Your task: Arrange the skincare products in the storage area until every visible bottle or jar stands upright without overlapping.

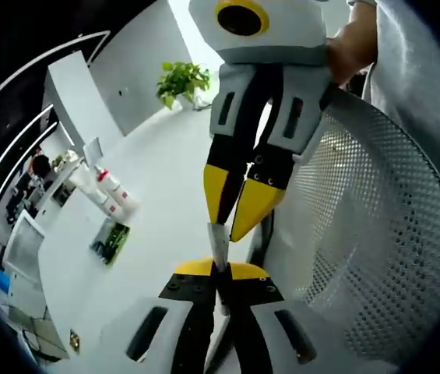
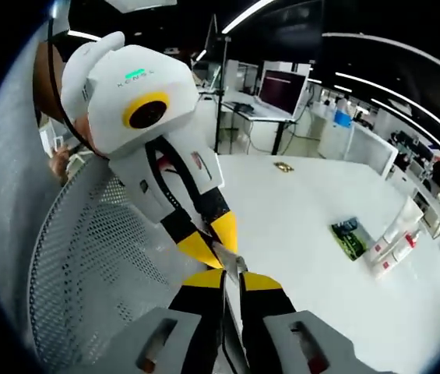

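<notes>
Both grippers meet tip to tip over a white mesh chair back [image 1: 375,234]: the left gripper [image 1: 218,274] and right gripper [image 2: 234,282] each pinch a small silvery strip [image 1: 218,243]. Far across the white table [image 2: 297,226], skincare bottles [image 1: 110,191] wait untouched beside a green box [image 2: 350,238]; the left gripper view adds a potted plant [image 1: 182,82].

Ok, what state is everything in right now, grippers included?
left gripper: shut on the thin pale strip
right gripper: shut on the same strip's other end
thin pale strip: held in the air between both grippers, off the table
bottles: clustered close together on the white table, untouched; upright or not, cannot tell
green pack: flat on the table beside the bottles
</notes>
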